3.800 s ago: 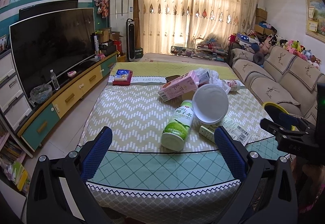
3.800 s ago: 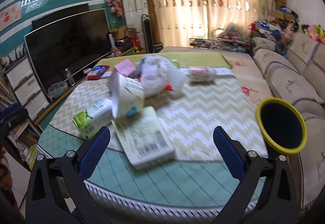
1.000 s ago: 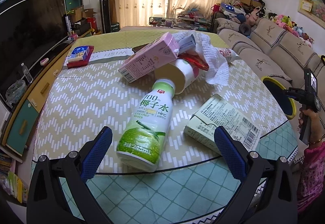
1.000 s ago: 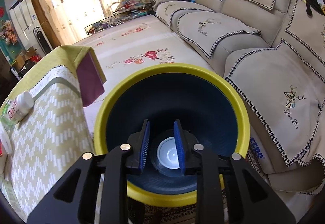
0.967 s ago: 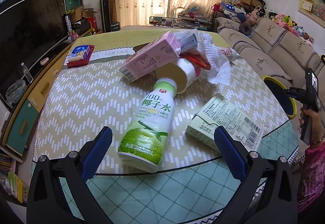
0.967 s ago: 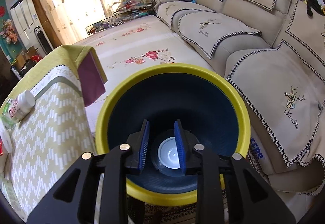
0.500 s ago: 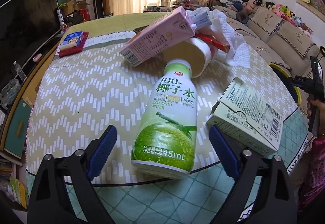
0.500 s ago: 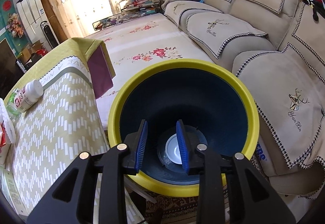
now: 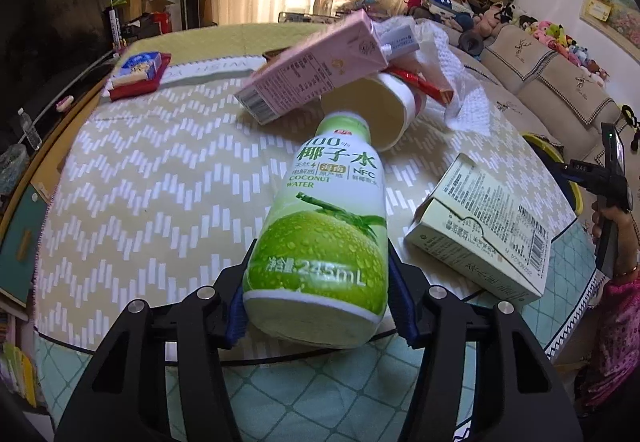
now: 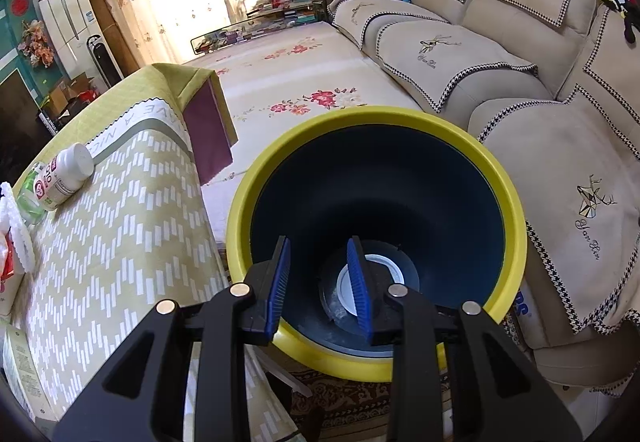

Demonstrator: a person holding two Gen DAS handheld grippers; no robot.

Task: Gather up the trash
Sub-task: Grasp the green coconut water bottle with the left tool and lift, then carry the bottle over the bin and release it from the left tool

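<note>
A green coconut water bottle (image 9: 324, 209) lies on the table (image 9: 160, 181) with its base toward me. My left gripper (image 9: 320, 294) is closing around that base, and both blue pads touch its sides. Behind it lie a pink carton (image 9: 316, 61), a paper cup (image 9: 372, 109), white tissue (image 9: 460, 81) and a pale green carton (image 9: 480, 226). My right gripper (image 10: 318, 242) hangs over the yellow-rimmed bin (image 10: 372, 113), its jaws a narrow gap apart with nothing between them. A white lid (image 10: 390, 270) lies at the bin's bottom.
A red and blue packet (image 9: 138, 73) sits at the table's far left. A small white-capped bottle (image 10: 60, 177) lies near the table's far edge. The sofa (image 10: 460, 53) stands right behind the bin, and a person's hand (image 9: 612, 217) holds the other gripper at the table's right.
My left gripper came forward and down onto the bottle, and its jaws went from wide open to hugging the base. The right gripper stayed over the bin.
</note>
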